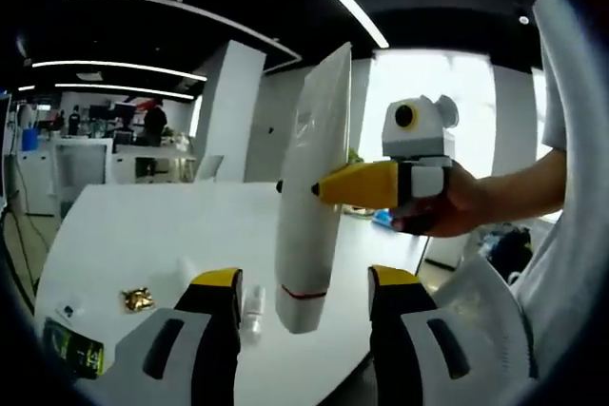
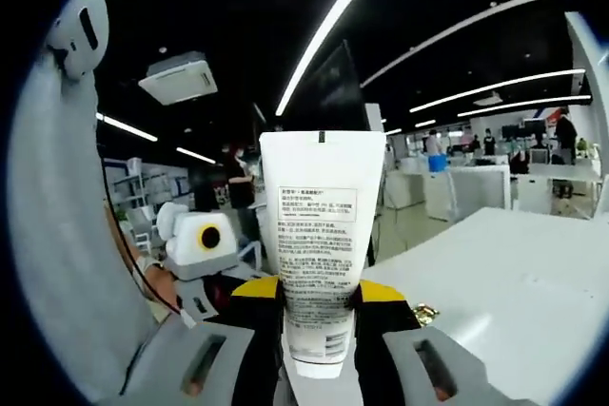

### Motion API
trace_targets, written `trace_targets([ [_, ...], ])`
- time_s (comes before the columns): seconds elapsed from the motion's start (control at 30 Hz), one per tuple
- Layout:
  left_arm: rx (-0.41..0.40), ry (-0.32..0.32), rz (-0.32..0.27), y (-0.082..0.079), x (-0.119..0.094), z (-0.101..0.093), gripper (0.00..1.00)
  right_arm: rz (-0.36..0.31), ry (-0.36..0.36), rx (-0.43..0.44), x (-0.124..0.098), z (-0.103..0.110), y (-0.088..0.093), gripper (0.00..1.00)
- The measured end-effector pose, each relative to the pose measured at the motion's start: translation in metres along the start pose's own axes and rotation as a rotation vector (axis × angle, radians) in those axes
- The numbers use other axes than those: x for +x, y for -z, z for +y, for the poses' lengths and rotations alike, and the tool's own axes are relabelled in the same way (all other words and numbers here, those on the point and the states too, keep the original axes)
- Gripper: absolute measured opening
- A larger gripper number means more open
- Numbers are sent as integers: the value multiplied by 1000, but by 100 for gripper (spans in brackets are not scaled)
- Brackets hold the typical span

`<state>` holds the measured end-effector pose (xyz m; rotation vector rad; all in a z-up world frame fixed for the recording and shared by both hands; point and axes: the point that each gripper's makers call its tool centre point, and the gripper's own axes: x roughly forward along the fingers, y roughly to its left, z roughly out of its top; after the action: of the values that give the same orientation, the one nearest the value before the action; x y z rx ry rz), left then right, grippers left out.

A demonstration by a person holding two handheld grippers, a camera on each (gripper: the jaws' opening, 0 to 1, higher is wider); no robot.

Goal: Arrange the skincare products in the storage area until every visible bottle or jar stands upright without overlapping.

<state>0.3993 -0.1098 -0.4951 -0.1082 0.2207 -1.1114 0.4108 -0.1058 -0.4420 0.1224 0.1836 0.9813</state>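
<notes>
White tube sits clamped between right gripper jaws, seemingly cap-down.

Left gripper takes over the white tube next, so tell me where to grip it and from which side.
Grip the white tube on its lower body, just above the cap end and below the right gripper, which pinches it mid-length. Come up from below with the left gripper; its jaws already stand open either side. Close across the flat faces, probably steadier than the edges.
</notes>
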Motion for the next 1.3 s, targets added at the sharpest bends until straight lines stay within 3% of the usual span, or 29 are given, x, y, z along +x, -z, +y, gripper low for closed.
trace_targets([
  [0.23, -9, 10, 1, 0, 0, -2, 47, -19, -22, 38, -3, 5, -1, 22],
  [0.4, -30, 80, -12, -3, 2, -16, 48, -18, -58, 45, -4, 11, -2, 22],
  [0.53, -45, 143, -21, -5, 1, -27, 47, 22, -166, 40, -8, 24, 2, 22],
  [0.6, -40, 177, -34, -8, 0, -35, 47, 50, -204, -3, -12, 28, 4, 22],
  [0.87, -79, 278, -20, -6, -2, -54, 43, 54, -366, 30, -32, 43, -4, 22],
  [0.97, -90, 305, -20, -7, -3, -59, 40, 96, -412, 4, -34, 53, 1, 22],
  [1.2, -92, 336, -36, -10, -5, -65, 37, 127, -460, 6, -32, 63, 11, 22],
  [1.3, -113, 382, -19, -7, -8, -73, 32, 135, -480, 10, -30, 66, 14, 22],
])
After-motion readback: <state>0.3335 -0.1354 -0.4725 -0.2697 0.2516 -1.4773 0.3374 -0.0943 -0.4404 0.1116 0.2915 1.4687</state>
